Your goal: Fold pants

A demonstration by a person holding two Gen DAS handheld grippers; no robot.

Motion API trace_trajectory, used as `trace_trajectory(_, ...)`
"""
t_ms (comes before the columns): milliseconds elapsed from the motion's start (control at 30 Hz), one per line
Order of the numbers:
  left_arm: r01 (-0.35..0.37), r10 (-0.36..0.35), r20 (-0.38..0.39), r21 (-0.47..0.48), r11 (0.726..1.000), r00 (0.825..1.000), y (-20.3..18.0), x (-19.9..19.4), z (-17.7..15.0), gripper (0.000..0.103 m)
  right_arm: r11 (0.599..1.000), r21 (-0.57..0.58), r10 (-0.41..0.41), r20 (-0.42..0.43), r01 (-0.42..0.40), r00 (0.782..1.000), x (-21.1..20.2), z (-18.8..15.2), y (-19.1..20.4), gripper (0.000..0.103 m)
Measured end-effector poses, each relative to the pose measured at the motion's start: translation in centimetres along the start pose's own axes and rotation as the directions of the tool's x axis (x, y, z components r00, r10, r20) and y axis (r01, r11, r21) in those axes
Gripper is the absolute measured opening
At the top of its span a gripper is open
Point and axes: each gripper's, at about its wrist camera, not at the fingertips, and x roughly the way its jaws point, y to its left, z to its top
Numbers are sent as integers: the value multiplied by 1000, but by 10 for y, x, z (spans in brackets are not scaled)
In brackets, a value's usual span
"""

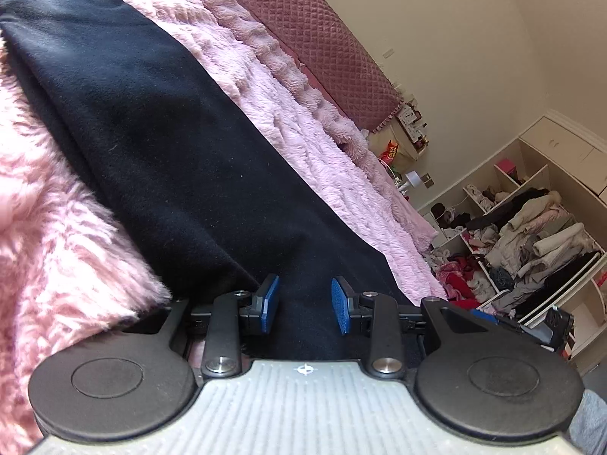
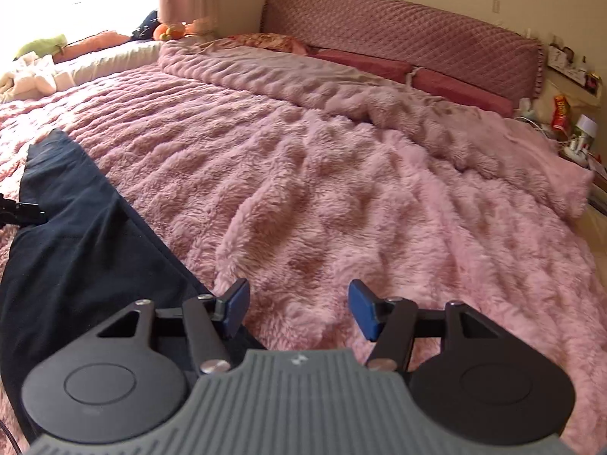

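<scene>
Left wrist view is showing my left tongs [image 1: 305, 305] gaping over soft, limp pants [image 1: 159, 140], right tongs [image 2: 299, 313] gaping too.

We're over the bed [image 2: 379, 197], covered edge to edge by a fluffy pink blanket [image 2: 322, 174]. Black pants [image 1: 159, 144] lie stretched flat on the fur, and up by the quilted headboard [image 2: 409, 34] we see dark red pillows [image 2: 455, 89].

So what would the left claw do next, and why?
Probably close. The left gripper is open with the black pants lying between its fingers, so shutting would grip the cloth. The right gripper is open over the pink blanket.
</scene>
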Motion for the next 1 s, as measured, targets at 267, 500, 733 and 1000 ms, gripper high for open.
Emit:
trace_trajectory(267, -73, 150, 291, -258, 963, 945, 27, -87, 6, 52, 805, 593, -31, 1, 24, 1000, -116, -99, 3, 60)
trace_trajectory(500, 125, 151, 455, -522, 844, 878, 111, -115, 37, 49, 673, 738, 90, -25, -43, 996, -136, -171, 44, 65)
trace_trajectory(733, 120, 228, 491, -578, 807, 841, 151, -97, 80, 46, 501, 861, 43, 79, -90, 996, -131, -204, 23, 65)
trace_trajectory(1000, 158, 243, 481, -651, 743, 842, 177, -65, 124, 8, 392, 908, -23, 172, -150, 985, -124, -221, 25, 67)
